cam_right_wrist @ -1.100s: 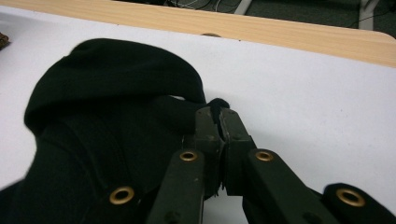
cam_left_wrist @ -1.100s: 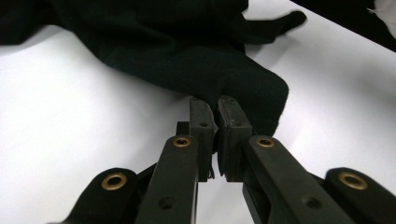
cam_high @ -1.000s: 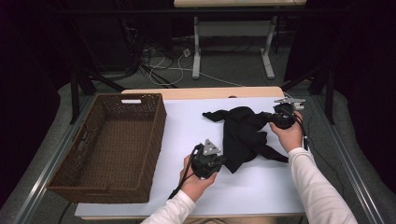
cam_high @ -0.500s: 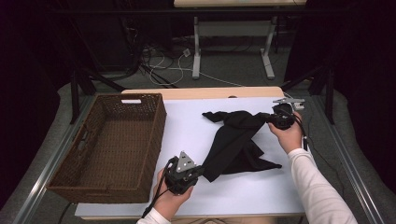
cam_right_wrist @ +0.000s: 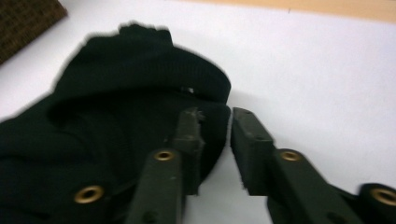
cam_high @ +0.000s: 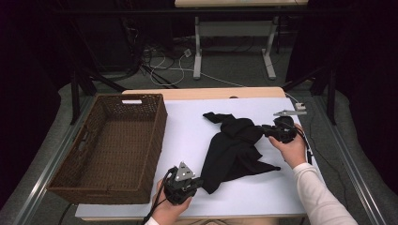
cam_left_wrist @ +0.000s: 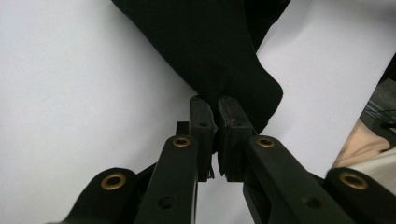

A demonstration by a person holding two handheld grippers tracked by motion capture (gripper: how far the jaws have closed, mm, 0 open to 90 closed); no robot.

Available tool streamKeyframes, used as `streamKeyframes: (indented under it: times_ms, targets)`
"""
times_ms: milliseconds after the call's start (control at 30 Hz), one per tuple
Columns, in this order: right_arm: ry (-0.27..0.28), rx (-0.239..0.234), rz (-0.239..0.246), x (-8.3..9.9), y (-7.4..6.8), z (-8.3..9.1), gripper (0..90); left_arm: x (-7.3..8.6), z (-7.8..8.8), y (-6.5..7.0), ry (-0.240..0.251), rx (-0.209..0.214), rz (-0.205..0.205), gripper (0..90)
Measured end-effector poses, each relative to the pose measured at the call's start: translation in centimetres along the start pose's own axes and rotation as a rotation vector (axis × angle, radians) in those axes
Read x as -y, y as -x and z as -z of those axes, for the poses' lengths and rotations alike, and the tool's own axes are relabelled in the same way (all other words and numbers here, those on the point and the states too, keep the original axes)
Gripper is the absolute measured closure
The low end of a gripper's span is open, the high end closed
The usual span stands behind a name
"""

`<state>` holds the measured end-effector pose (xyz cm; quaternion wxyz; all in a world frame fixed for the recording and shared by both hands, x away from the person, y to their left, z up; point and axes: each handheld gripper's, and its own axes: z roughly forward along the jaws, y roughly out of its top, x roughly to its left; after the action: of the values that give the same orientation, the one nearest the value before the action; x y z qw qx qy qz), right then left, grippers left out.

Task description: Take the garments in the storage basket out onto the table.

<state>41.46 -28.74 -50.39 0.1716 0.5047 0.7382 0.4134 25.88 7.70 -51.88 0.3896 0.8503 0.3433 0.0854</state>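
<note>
On our white table [cam_high: 187,140] the black cloth [cam_high: 234,147] lies beside the basket [cam_high: 108,145], not yet in it; our left gripper [cam_left_wrist: 217,114] pinches one corner, and our right gripper [cam_right_wrist: 215,123] has narrow jaws around an edge

wicker basket [cam_high: 108,145] (left), white table [cam_high: 187,126]

White table [cam_high: 187,140] — wicker basket [cam_high: 108,147], black garment [cam_high: 232,150] on it.
</note>
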Motion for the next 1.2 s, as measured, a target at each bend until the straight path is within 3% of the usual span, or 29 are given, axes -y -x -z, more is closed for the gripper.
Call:
streamKeyframes:
  times_ms: [100, 200, 400, 533, 767, 900, 1000, 1067, 1133, 1200]
  targets:
    - [0.042, -0.030, -0.001, -0.3, -0.7, 0.8, 65.0, 0.0, -0.2, -0.1, -0.004, 0.001, 0.000, 85.9]
    - [0.065, -0.080, 0.032, -0.4, -2.1, 0.8, 61.9, 0.1, -0.4, -0.1, 0.000, 0.005, 0.008, 85.8]
    - [0.023, -0.131, 0.114, -0.3, -5.4, -0.8, 58.1, 0.2, -0.4, -0.2, 0.009, 0.005, 0.014, 85.6]
    - [0.002, -0.147, 0.126, -0.2, -6.8, -1.9, 54.3, 0.2, -0.4, -0.3, 0.005, 0.003, 0.013, 85.5]
    - [0.026, -0.115, 0.151, -0.2, -8.3, -2.7, 46.6, 0.2, -0.4, -0.3, 0.008, 0.008, 0.016, 85.5]
    - [0.021, -0.072, 0.167, -0.5, -8.9, -3.3, 46.0, 0.2, -0.5, -0.2, 0.009, 0.009, 0.012, 85.5]
    - [0.005, -0.029, 0.211, -0.9, -9.3, -4.0, 54.5, 0.2, -0.6, -0.1, 0.012, 0.013, 0.010, 85.5]
    - [-0.018, -0.004, 0.240, -1.1, -9.3, -4.4, 67.9, 0.2, -0.6, -0.1, 0.012, 0.013, 0.005, 85.5]
    - [-0.038, -0.017, 0.232, -1.2, -9.1, -4.5, 81.2, 0.2, -0.5, -0.2, 0.013, 0.013, 0.006, 85.5]
    - [-0.046, -0.032, 0.212, -1.4, -8.9, -4.3, 86.3, 0.2, -0.4, -0.1, 0.009, 0.017, 0.011, 85.5]
